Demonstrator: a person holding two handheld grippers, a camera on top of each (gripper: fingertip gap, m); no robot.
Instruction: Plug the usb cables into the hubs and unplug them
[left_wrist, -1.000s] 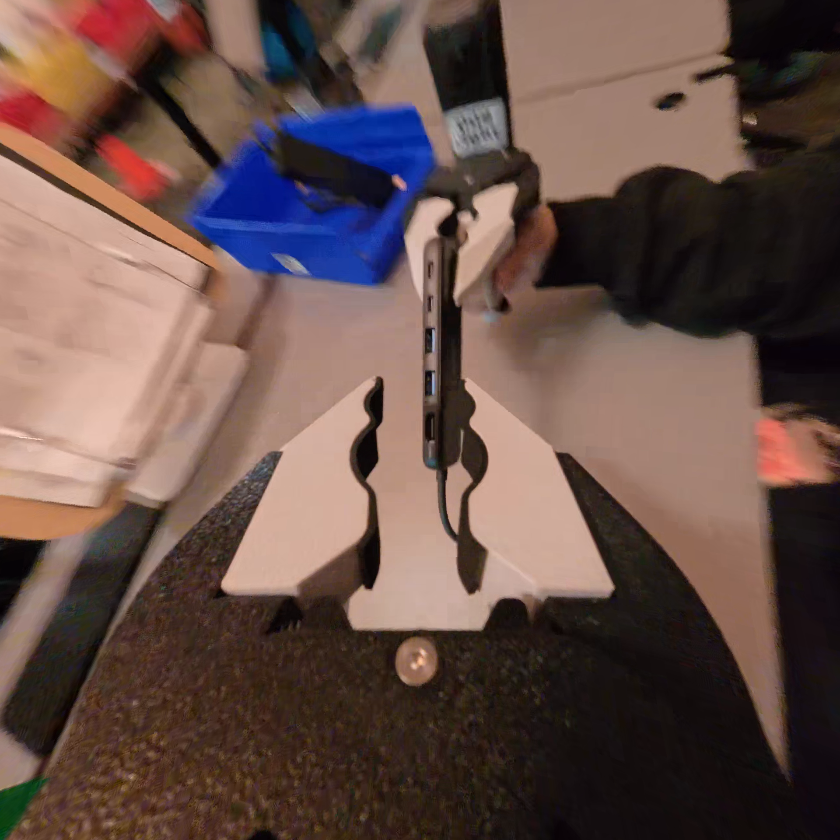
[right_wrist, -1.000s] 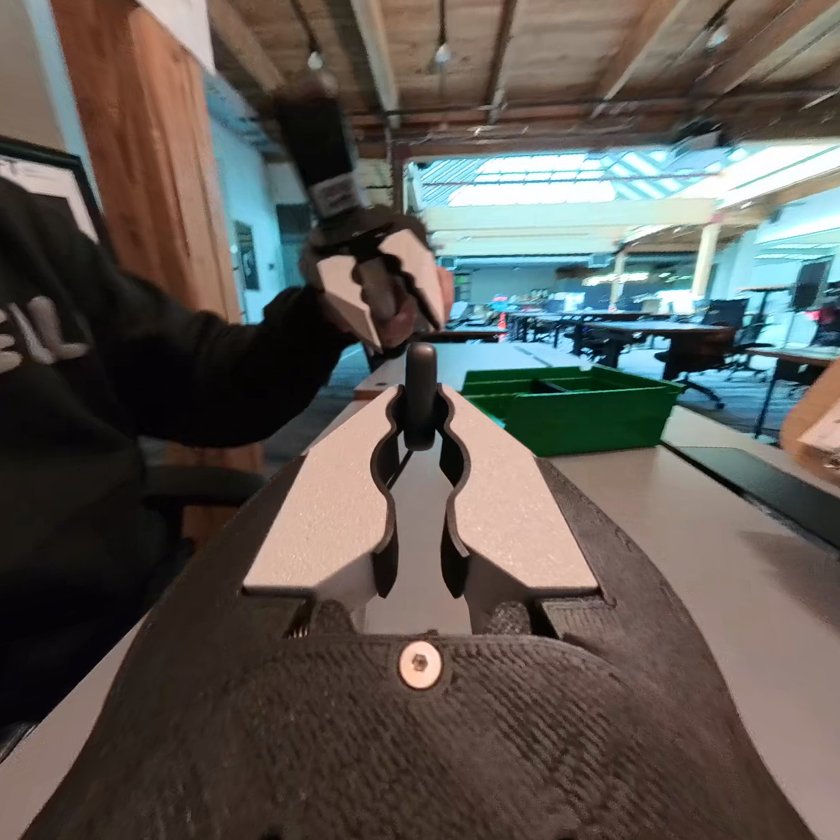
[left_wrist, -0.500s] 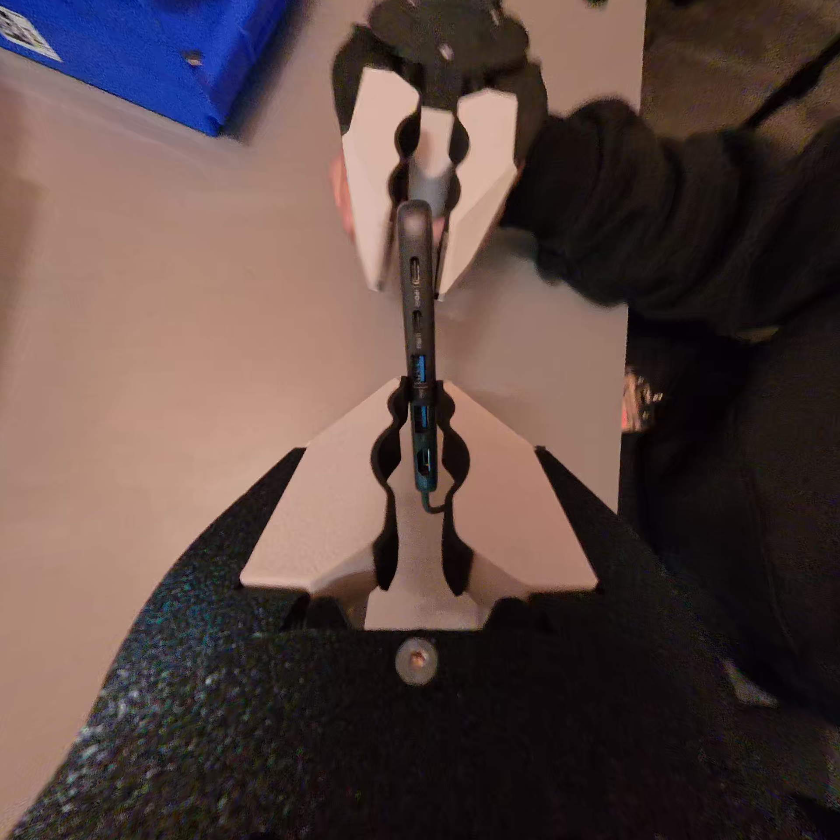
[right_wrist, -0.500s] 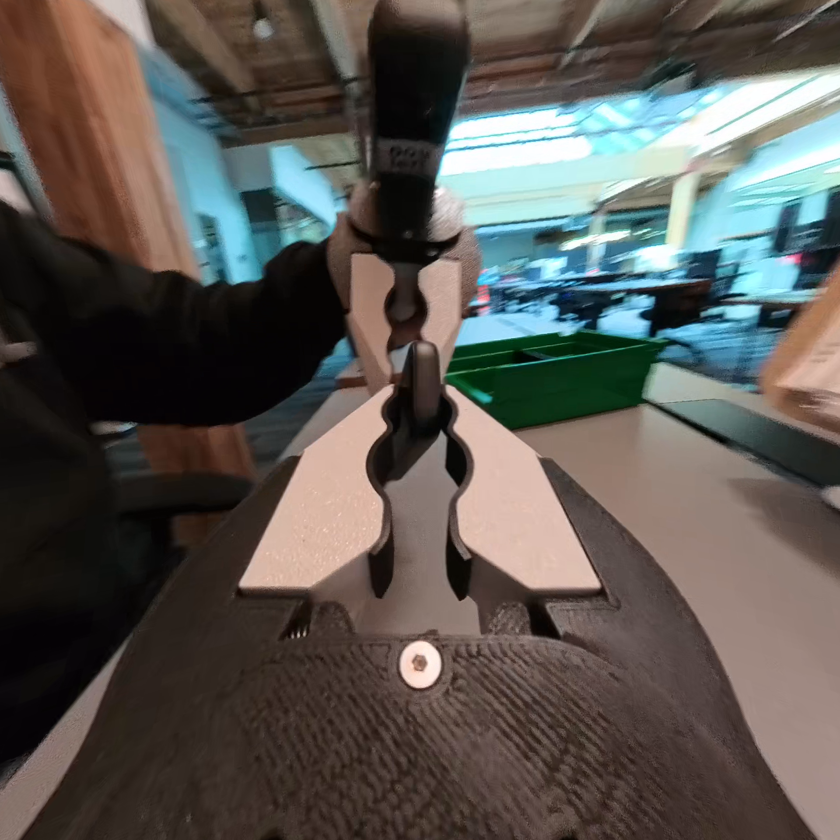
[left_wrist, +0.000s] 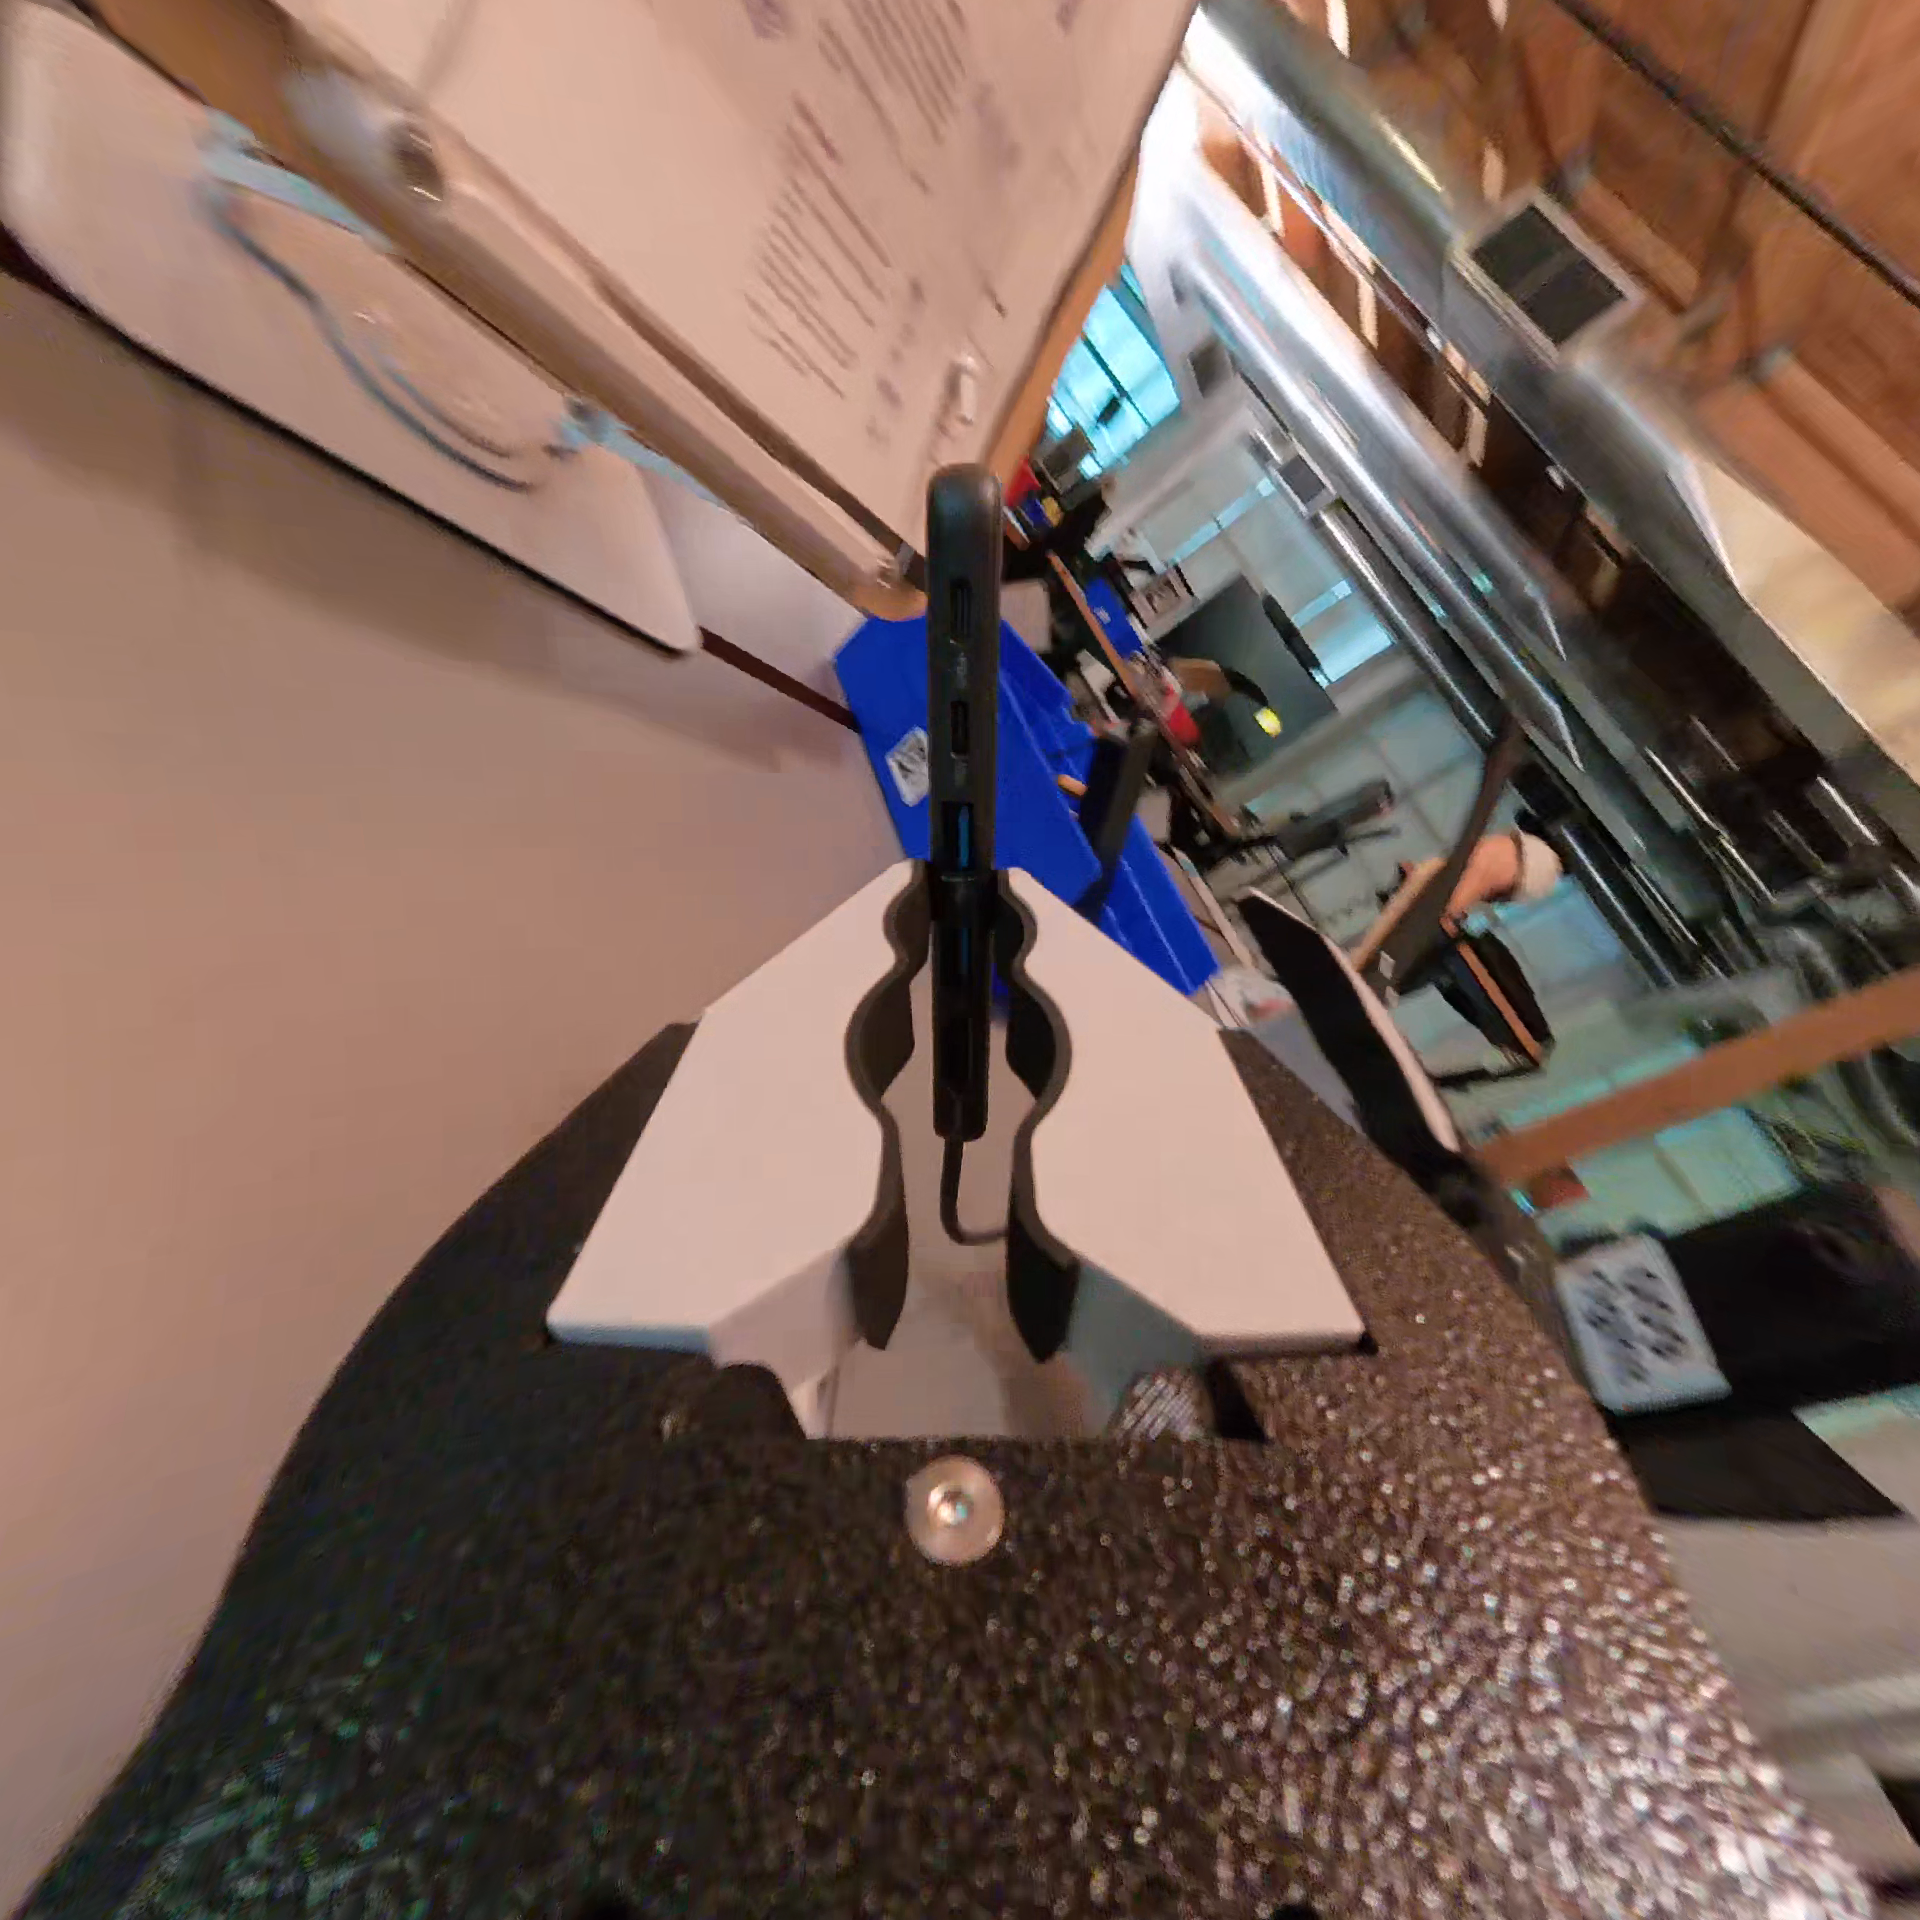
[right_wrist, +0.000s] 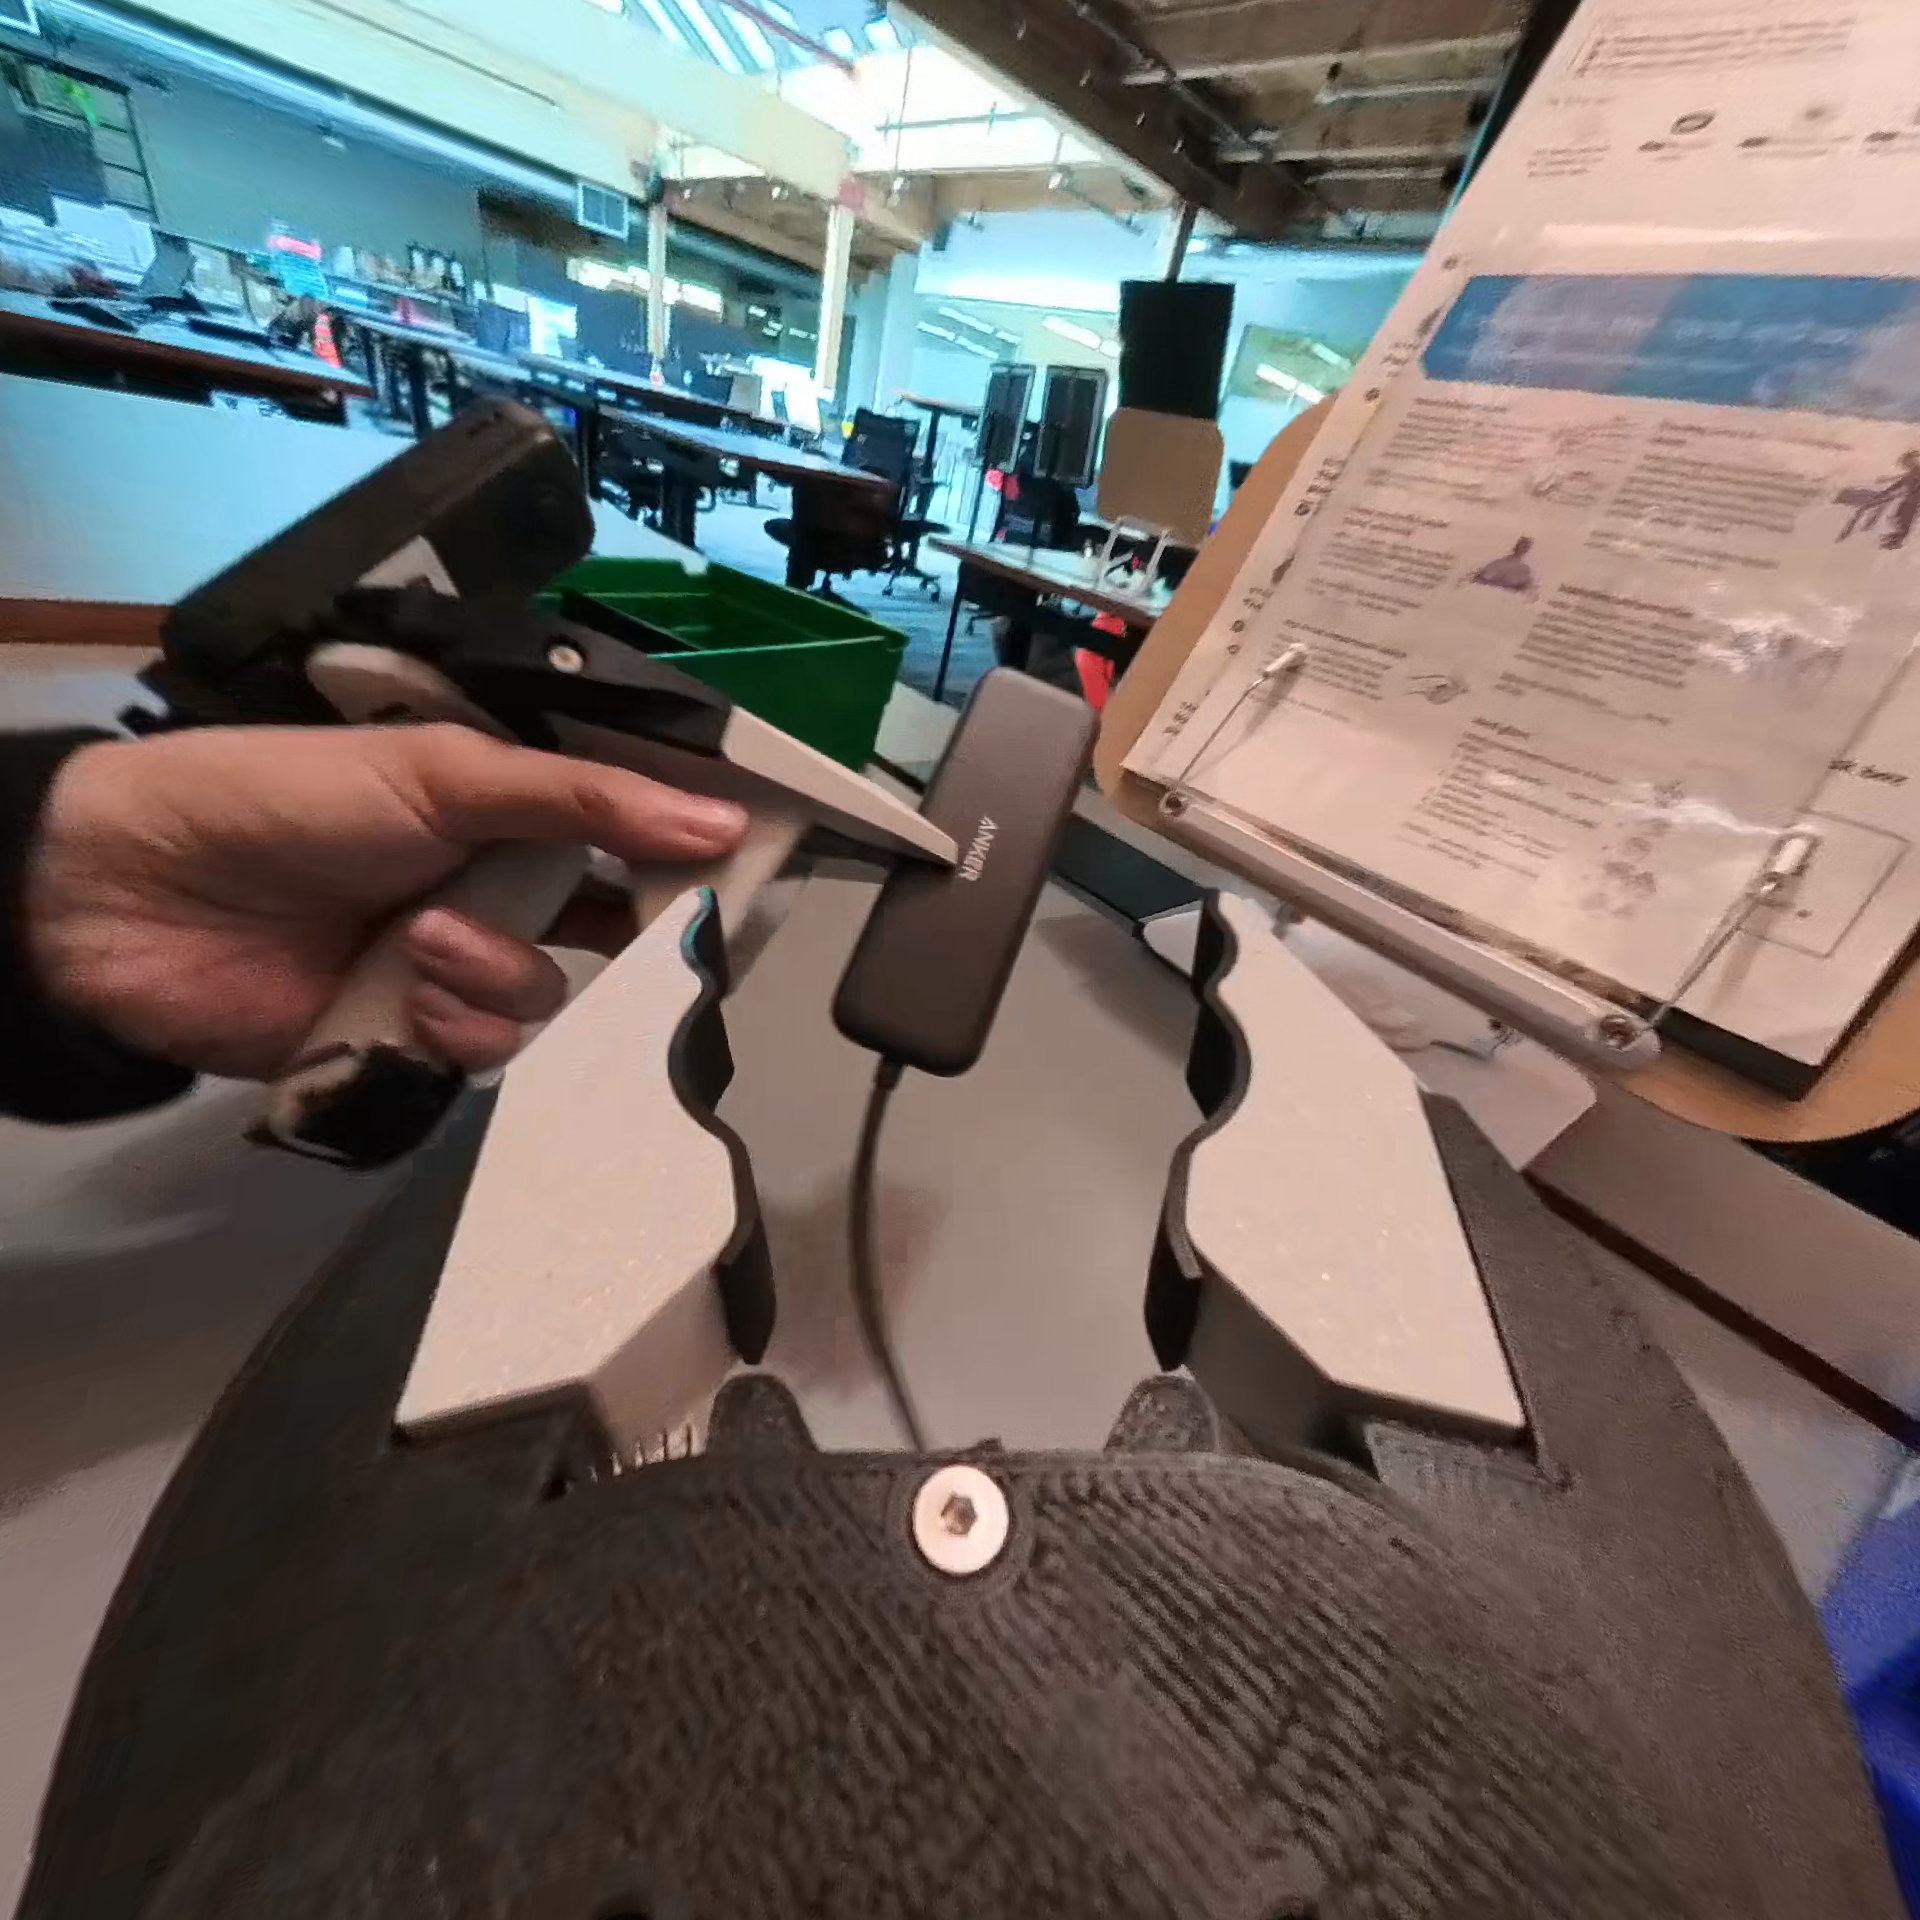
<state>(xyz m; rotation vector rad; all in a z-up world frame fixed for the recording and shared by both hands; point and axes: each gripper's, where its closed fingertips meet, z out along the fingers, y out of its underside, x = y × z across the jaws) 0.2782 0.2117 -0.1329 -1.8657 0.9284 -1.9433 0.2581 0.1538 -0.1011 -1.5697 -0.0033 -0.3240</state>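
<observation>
A dark grey USB hub (left_wrist: 961, 727) stands edge-on in the left wrist view, its row of ports facing the camera. My left gripper (left_wrist: 961, 894) is shut on its lower half, and the hub's own cable (left_wrist: 951, 1195) trails back between the fingers. In the right wrist view the hub (right_wrist: 977, 831) is held tilted above the table by the left gripper (right_wrist: 914, 842), with a hand (right_wrist: 312, 873) on that gripper's handle. My right gripper (right_wrist: 956, 909) is open and empty, its fingers on either side of the hub without touching it. The cable (right_wrist: 868, 1247) hangs down.
A blue bin (left_wrist: 1039, 821) sits behind the hub in the left wrist view. A green bin (right_wrist: 748, 644) stands on the table at the back. A tilted board with clipped printed sheets (right_wrist: 1558, 644) stands close on the right. The grey tabletop (right_wrist: 1018, 1195) lies below.
My left gripper closed on the hub. My right gripper, which was shut on the hub's end, has opened and let go. Both views have swung round.
</observation>
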